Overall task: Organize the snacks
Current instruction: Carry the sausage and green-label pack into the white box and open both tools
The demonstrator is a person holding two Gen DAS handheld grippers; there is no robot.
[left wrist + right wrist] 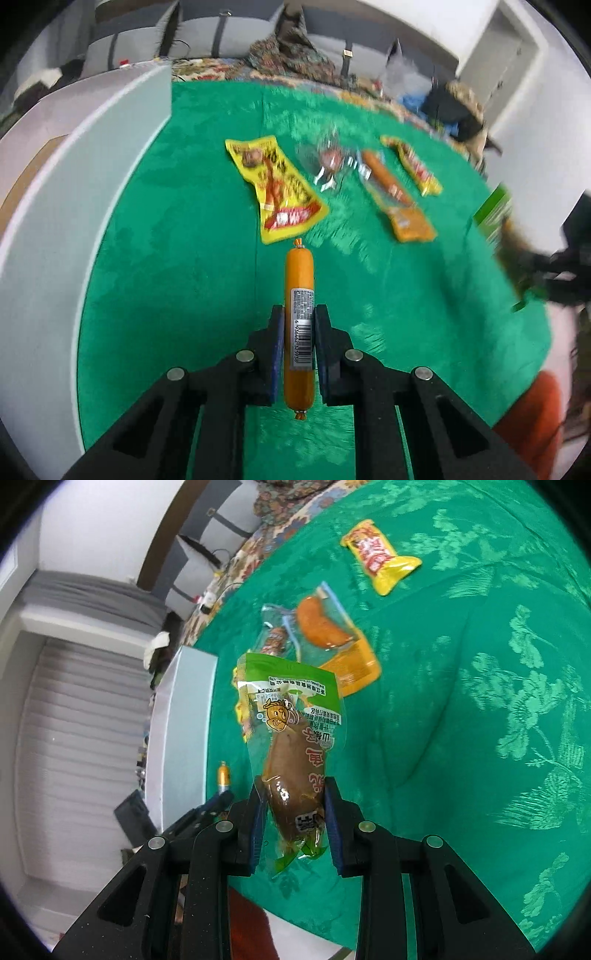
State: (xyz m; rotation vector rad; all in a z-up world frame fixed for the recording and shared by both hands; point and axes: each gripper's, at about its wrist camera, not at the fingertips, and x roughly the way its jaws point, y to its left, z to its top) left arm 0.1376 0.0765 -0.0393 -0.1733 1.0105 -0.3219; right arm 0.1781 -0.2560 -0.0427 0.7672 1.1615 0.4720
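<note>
My left hand-held gripper (299, 321) is clenched on an orange sausage stick (299, 295), which points straight ahead between the blue pads, raised over the green tabletop (166, 258). My right hand-held gripper (293, 794) is grasping a green-topped clear pouch (291, 738) with a brown snack inside, also held above the cloth. In the left view the white box (74, 177) stands to the left, its wall curving along the cloth. Farther off lie a large yellow packet (280, 188), then to its right a clear wrapped snack (330, 160), an orange-backed sausage pack (397, 195) and a small yellow packet (417, 166), each near its neighbour. The right gripper's pouch shows at the far right edge, blurred
</note>
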